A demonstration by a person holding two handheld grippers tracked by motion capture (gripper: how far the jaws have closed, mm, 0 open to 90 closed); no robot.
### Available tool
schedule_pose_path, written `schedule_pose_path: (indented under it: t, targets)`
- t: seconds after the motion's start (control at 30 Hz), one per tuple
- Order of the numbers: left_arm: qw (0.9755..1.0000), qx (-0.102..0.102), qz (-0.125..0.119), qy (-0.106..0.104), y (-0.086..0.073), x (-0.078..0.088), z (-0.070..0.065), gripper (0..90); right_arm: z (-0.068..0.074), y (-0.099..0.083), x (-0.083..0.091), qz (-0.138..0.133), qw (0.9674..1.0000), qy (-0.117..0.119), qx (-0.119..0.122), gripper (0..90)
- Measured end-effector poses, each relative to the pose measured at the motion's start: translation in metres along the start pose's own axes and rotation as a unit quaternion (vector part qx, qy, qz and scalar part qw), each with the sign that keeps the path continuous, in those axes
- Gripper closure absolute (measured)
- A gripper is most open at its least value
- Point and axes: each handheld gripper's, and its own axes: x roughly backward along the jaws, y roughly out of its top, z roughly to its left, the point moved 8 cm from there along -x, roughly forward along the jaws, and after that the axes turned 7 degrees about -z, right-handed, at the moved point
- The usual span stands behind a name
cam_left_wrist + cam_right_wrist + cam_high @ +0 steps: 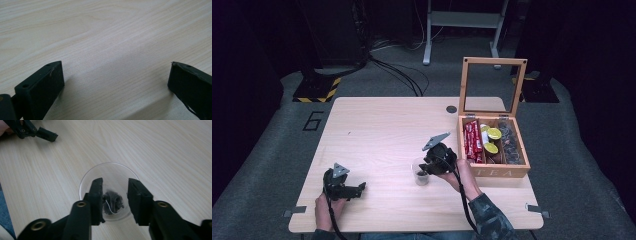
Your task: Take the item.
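A pale wooden counter (pixel 382 130) stands on grey carpet in a dark room, with cables and a metal stand behind it. Near the front left edge, the left tongs (pixel 360 189) rest low over the bare wood, jaws wide apart with nothing between them; in the left gripper view only wood grain lies in the gap. To their right, well apart, a clear plastic cup (pixel 420 173) stands upright on the counter. The right tongs (pixel 115 192) hang directly above its mouth, pointing down into it, jaws partly apart and gripping nothing. Below and between the jaws, at the bottom of the cup, lies a dark tea bag (pixel 113 202) with a thin pale string, free of both pads. Just to the right of the right tongs sits an open wooden tea box (pixel 493 172), glass lid upright, holding red sachets and yellow pods.
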Motion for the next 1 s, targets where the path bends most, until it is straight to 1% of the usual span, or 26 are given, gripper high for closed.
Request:
schedule_pose_path:
  t: [0.03, 0.07, 0.1, 0.13, 0.17, 0.2, 0.23, 0.27, 0.3, 0.33, 0.37, 0.4, 0.43, 0.47, 0.53, 0.57, 0.6, 0.67, 0.73, 0.77, 0.8, 0.83, 0.87, 0.9, 0.93, 1.0]
  targets:
    - [1.0, 0.0, 0.0, 0.0, 0.0, 0.0, 0.0, 0.1, 0.0, 0.0, 0.0, 0.0, 1.0, 0.0, 0.0, 63.6]
    - [1.0, 0.0, 0.0, 0.0, 0.0, 0.0, 0.0, 0.1, 0.0, 0.0, 0.002, -0.008, 1.0, -0.001, -0.006, 55.9]
    - [1.0, 0.0, 0.0, 0.0, 0.0, 0.0, 0.0, 0.1, 0.0, 0.0, 0.002, -0.008, 1.0, -0.001, -0.006, 55.9]
    - [1.0, 0.0, 0.0, 0.0, 0.0, 0.0, 0.0, 0.1, -0.002, -0.001, 0.006, -0.017, 0.9998, -0.001, -0.008, 46.5]
    - [1.0, 0.0, 0.0, 0.0, 0.0, 0.0, 0.0, 0.1, -0.002, -0.001, 0.006, -0.017, 0.9998, -0.001, -0.008, 46.5]
    - [1.0, -0.001, 0.001, 0.0, 0.0, 0.0, 0.0, 0.1, -0.002, -0.002, 0.01, -0.025, 0.9996, -0.004, -0.014, 39.4]
    - [1.0, -0.001, 0.001, 0.0, 0.0, 0.0, 0.0, 0.1, -0.002, -0.002, 0.01, -0.025, 0.9996, -0.004, -0.014, 39.4]
    - [1.0, 0.0, 0.0, 0.0, 0.0, 0.0, 0.0, 0.1, -0.003, -0.003, 0.012, -0.03, 0.9995, -0.006, -0.012, 33.8]
    - [1.0, 0.0, 0.0, 0.0, 0.0, 0.0, 0.0, 0.1, -0.004, -0.005, 0.017, -0.038, 0.999, -0.01, -0.02, 27.9]
    - [1.0, 0.0, 0.0, 0.0, 0.0, 0.0, 0.0, 0.1, -0.004, -0.005, 0.017, -0.038, 0.999, -0.01, -0.02, 27.9]
    - [1.0, -0.001, 0.001, 0.0, 0.0, 0.0, 0.0, 0.1, -0.005, -0.006, 0.019, -0.044, 0.9988, -0.009, -0.016, 23.8]
    - [1.0, -0.001, 0.001, 0.0, 0.0, 0.0, 0.0, 0.1, -0.006, -0.01, 0.024, -0.05, 0.9984, -0.018, -0.017, 18.8]
    - [1.0, -0.001, 0.001, 0.0, 0.0, 0.0, 0.0, 0.1, -0.006, -0.01, 0.024, -0.05, 0.9984, -0.018, -0.017, 18.8]
    - [1.0, -0.001, 0.001, 0.0, 0.0, 0.0, 0.0, 0.1, -0.006, -0.011, 0.025, -0.054, 0.9982, -0.018, -0.019, 15.8]
    - [1.0, -0.001, 0.001, 0.0, 0.0, 0.0, 0.0, 0.1, -0.005, -0.018, 0.029, -0.061, 0.9978, -0.02, -0.015, 13.5]
    - [1.0, -0.001, 0.001, 0.0, 0.0, 0.0, 0.0, 0.2, -0.004, -0.02, 0.031, -0.06, 0.9978, -0.021, -0.017, 12.5]
    - [1.0, -0.001, 0.001, 0.0, 0.0, 0.0, 0.0, 0.1, -0.003, -0.023, 0.032, -0.063, 0.9977, -0.016, -0.019, 11.1]
    - [1.0, -0.001, 0.001, 0.0, 0.0, 0.0, 0.0, 0.1, -0.001, -0.03, 0.035, -0.067, 0.9974, -0.021, -0.017, 7.8]
    - [1.0, -0.001, 0.001, 0.0, 0.0, 0.0, 0.0, 0.1, 0.0, -0.033, 0.035, -0.067, 0.9974, -0.021, -0.018, 7.0]
    - [1.0, -0.001, 0.001, 0.0, 0.0, 0.0, 0.0, 0.2, 0.002, -0.038, 0.036, -0.069, 0.9971, -0.025, -0.021, 5.9]
    - [1.0, -0.001, 0.001, 0.0, 0.0, 0.0, 0.0, 0.1, 0.002, -0.042, 0.036, -0.07, 0.9971, -0.026, -0.018, 5.0]
    - [1.0, -0.001, 0.001, 0.0, 0.0, 0.0, 0.0, 0.1, 0.003, -0.046, 0.036, -0.067, 0.9972, -0.024, -0.021, 4.3]
    - [1.0, -0.001, 0.001, 0.0, 0.0, 0.0, 0.0, 0.1, 0.003, -0.049, 0.036, -0.072, 0.9969, -0.024, -0.024, 3.5]
    - [1.0, -0.002, 0.001, 0.0, 0.0, 0.0, 0.0, 0.2, 0.004, -0.052, 0.036, -0.07, 0.9969, -0.023, -0.026, 3.3]
    - [1.0, -0.001, 0.001, 0.0, 0.0, 0.0, 0.0, 0.1, 0.004, -0.056, 0.035, -0.07, 0.9968, -0.028, -0.028, 2.9]
    - [1.0, -0.001, 0.001, 0.0, 0.0, 0.0, 0.0, 0.2, 0.005, -0.064, 0.033, -0.07, 0.9968, -0.026, -0.03, 2.4]
